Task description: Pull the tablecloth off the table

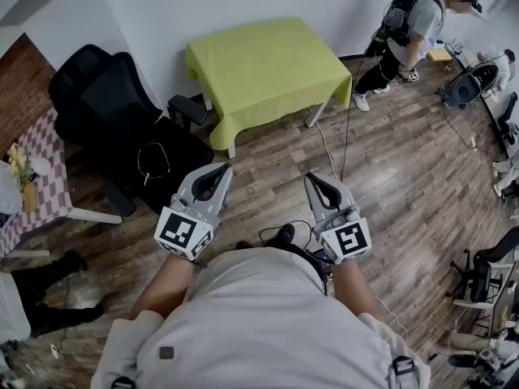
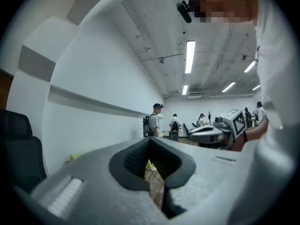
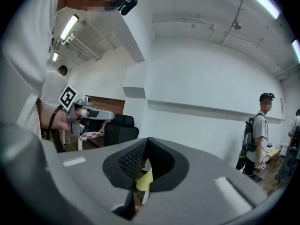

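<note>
The lime-green fabric tablecloth (image 1: 263, 63) lies spread over the square white-legged counter (image 1: 319, 112), which stands by the white wall (image 1: 162, 6). Well short of the counter, above the wooden floor (image 1: 389, 168), the grey left claw (image 1: 219, 171) and grey right claw (image 1: 311, 180) are each pressed together on nothing, tips pointing toward the counter.

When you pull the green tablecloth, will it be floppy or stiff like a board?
Probably floppy: the tablecloth droops in soft folds over the table edges. It likely slides off easily, since its top looks bare. Probably light too, being thin cloth.
</note>
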`<move>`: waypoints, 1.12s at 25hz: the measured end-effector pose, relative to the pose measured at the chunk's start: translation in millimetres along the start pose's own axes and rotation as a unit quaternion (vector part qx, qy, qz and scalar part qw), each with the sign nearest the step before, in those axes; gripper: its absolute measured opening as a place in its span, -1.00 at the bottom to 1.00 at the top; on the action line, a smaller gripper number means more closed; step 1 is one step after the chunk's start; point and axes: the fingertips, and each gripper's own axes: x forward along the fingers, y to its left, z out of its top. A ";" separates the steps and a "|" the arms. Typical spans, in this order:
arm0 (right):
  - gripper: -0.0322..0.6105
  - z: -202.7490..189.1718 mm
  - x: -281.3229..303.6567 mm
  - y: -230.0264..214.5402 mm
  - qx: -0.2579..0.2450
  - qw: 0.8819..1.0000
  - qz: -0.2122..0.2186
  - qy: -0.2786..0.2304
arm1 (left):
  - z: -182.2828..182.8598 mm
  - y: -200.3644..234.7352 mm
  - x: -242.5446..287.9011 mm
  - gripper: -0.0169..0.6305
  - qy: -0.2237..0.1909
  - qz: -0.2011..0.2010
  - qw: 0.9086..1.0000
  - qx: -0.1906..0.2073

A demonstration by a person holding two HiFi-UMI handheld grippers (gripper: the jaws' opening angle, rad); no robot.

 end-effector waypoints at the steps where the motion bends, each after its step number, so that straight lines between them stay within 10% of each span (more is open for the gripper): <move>1: -0.87 0.1 -0.4 -1.1 0.000 1.000 0.000 0.000 | 0.0 -0.9 0.8 -0.94 0.001 0.001 1.000 0.001; 15: -0.87 -26.2 1.7 -65.0 0.006 1.000 -0.004 0.005 | -12.2 -7.3 71.4 -0.94 0.022 0.000 1.000 0.002; 28: -0.87 -68.3 9.1 -228.2 0.036 0.999 0.028 0.011 | -18.0 -27.3 245.1 -0.94 0.035 0.015 0.999 0.000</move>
